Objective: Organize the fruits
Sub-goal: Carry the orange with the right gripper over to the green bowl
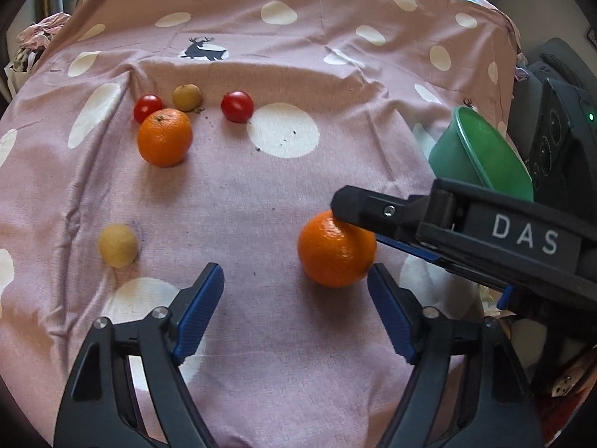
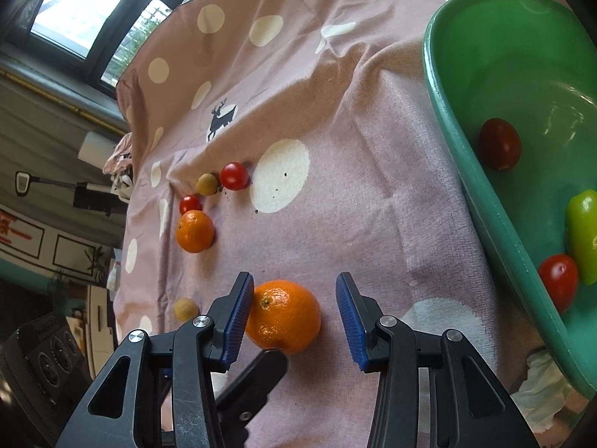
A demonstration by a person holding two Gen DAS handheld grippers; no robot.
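The letters "DAS" are seen in pale capitals on the dark body of the right gripper (image 1: 352,211), printed on a flat panel along its side in the left wrist view. No other wording is made out there. In the right wrist view, a red-marked sign (image 2: 11,233) is glimpsed on the far wall at the left edge, but its characters are too blurred to be read.

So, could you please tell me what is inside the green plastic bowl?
In the green plastic bowl lie two red tomatoes and a yellow-green pepper; its rim cuts off the remaining interior.
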